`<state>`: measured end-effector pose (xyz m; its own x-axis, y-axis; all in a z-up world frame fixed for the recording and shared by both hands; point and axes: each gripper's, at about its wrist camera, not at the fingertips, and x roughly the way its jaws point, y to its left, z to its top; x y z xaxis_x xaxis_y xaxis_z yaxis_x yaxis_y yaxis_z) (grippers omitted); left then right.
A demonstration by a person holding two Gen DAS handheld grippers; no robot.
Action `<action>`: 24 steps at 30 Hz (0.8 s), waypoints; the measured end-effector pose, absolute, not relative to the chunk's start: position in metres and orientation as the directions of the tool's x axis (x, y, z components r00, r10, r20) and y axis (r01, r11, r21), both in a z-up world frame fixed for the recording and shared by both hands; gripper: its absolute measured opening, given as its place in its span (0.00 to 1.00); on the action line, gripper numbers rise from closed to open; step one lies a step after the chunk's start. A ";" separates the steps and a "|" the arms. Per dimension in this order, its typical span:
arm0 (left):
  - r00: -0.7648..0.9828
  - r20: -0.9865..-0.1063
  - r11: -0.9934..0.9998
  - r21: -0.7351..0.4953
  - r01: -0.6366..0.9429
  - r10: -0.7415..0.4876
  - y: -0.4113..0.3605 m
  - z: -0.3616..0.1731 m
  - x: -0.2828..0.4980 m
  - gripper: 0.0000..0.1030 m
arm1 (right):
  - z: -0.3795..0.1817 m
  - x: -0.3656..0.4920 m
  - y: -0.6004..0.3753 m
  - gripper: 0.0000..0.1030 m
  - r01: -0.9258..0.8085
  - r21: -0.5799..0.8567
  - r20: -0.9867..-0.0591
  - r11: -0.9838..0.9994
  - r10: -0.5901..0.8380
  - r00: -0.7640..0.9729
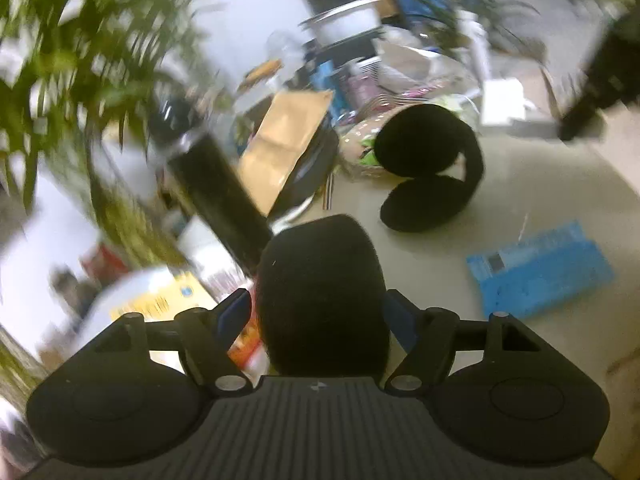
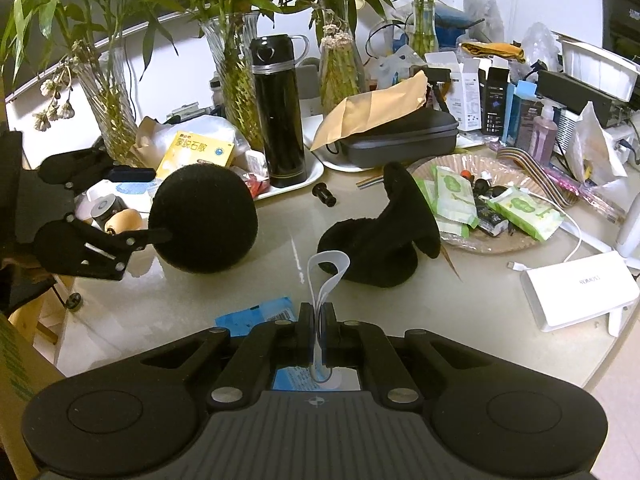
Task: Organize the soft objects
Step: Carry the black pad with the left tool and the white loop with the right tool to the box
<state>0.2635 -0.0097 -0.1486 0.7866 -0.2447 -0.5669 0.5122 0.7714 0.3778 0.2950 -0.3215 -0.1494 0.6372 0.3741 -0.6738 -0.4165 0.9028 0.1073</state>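
Two black foam pads are on the desk [image 2: 400, 344] in the right wrist view: one round pad [image 2: 202, 218] at left centre and one folded pad [image 2: 384, 236] at centre. Four glass vases of green stalks line the top, the tallest-cut vase [image 2: 236, 80] left of one black flask [image 2: 278, 108]. Lower down lie one blue packet [image 2: 260, 314], one white power bank [image 2: 580, 292] at right, and one paper plate [image 2: 472, 242] carrying three green wipe packs, the largest wipe pack [image 2: 524, 206] nearest the right edge.

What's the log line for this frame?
left hand-held gripper: open around black pad | right hand-held gripper: shut on white strap | earmuffs: on table
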 end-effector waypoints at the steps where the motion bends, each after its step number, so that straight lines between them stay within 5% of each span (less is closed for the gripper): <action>1: 0.776 -0.580 0.796 0.335 0.504 -0.247 -0.005 -0.149 0.270 0.70 | -0.149 0.295 -0.321 0.06 -0.418 0.109 -0.672 0.902 0.377 0.637; 7: 0.642 -0.659 0.874 -0.048 0.483 -0.391 0.024 -0.151 0.310 0.69 | -0.150 0.295 -0.321 0.06 -0.424 0.113 -0.675 0.899 0.383 0.631; 9: 0.609 -0.669 0.873 -0.129 0.470 -0.427 0.030 -0.152 0.317 0.42 | -0.149 0.295 -0.322 0.06 -0.419 0.122 -0.674 0.900 0.385 0.631; 10: 0.598 -0.678 0.877 -0.150 0.457 -0.427 0.030 -0.151 0.319 0.42 | -0.149 0.295 -0.322 0.06 -0.418 0.126 -0.673 0.900 0.387 0.630; 24: 0.682 -0.604 0.873 -0.048 0.485 -0.412 0.008 -0.073 0.261 0.39 | -0.121 0.271 -0.330 0.06 -0.387 0.156 -0.623 0.909 0.395 0.676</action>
<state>0.2611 0.0083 -0.0727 0.6825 -0.4118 -0.6039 0.4848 0.8733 -0.0476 0.2709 -0.3300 -0.1206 0.6756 0.3946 -0.6228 -0.3870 0.9088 0.1559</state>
